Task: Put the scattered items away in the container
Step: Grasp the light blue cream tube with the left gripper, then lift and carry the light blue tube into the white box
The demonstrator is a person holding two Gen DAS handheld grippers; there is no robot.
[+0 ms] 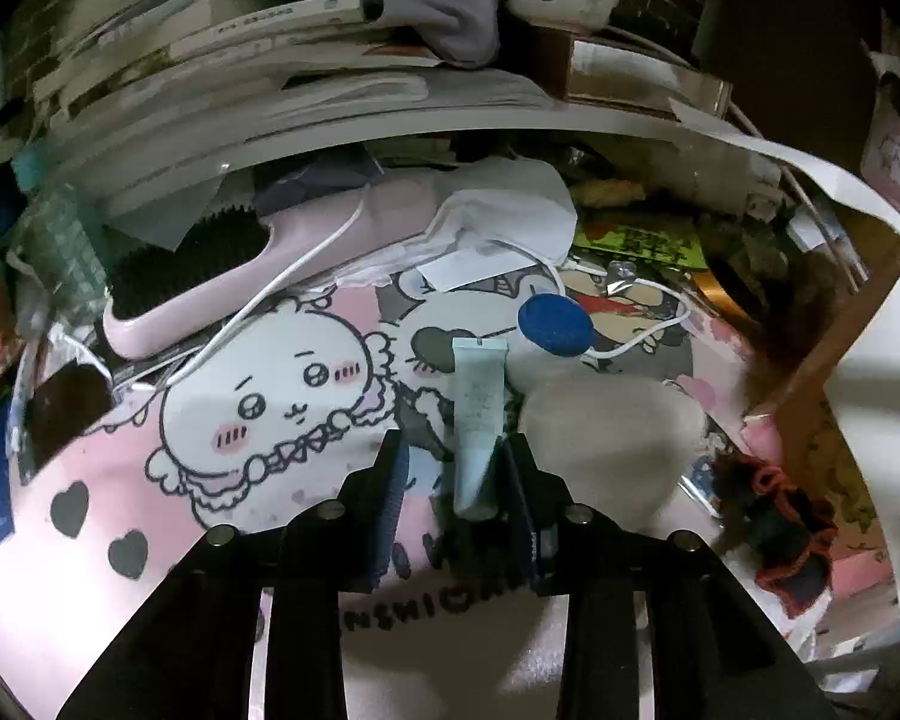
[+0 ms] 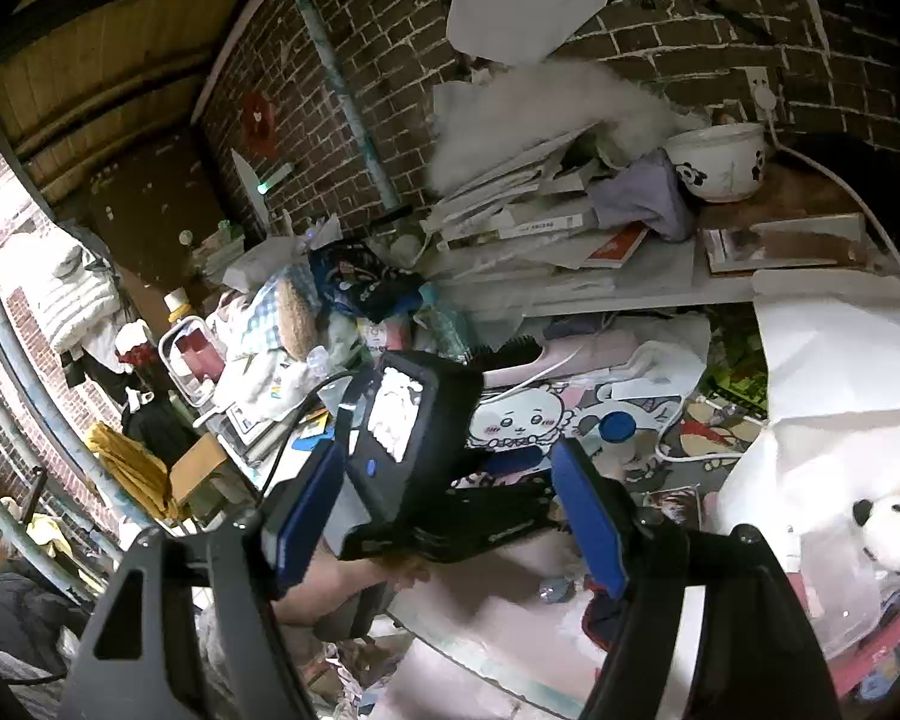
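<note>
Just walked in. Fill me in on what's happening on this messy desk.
A person is tidying with a handheld gripper in each hand. The left gripper is open around a pale green tube lying on the pink cartoon mat, its right finger against the tube, not yet clamped. The right gripper hangs open above, holding nothing. A pink hairbrush, white cable and blue-capped bottle lie scattered.

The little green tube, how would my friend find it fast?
Start at the pink cartoon mat with the round-faced white character. Just right of that face lies a pale mint plastic tube, its cap end between the left tool's open blue pads. Its neighbours are round: a blue-lidded white jar.
</note>
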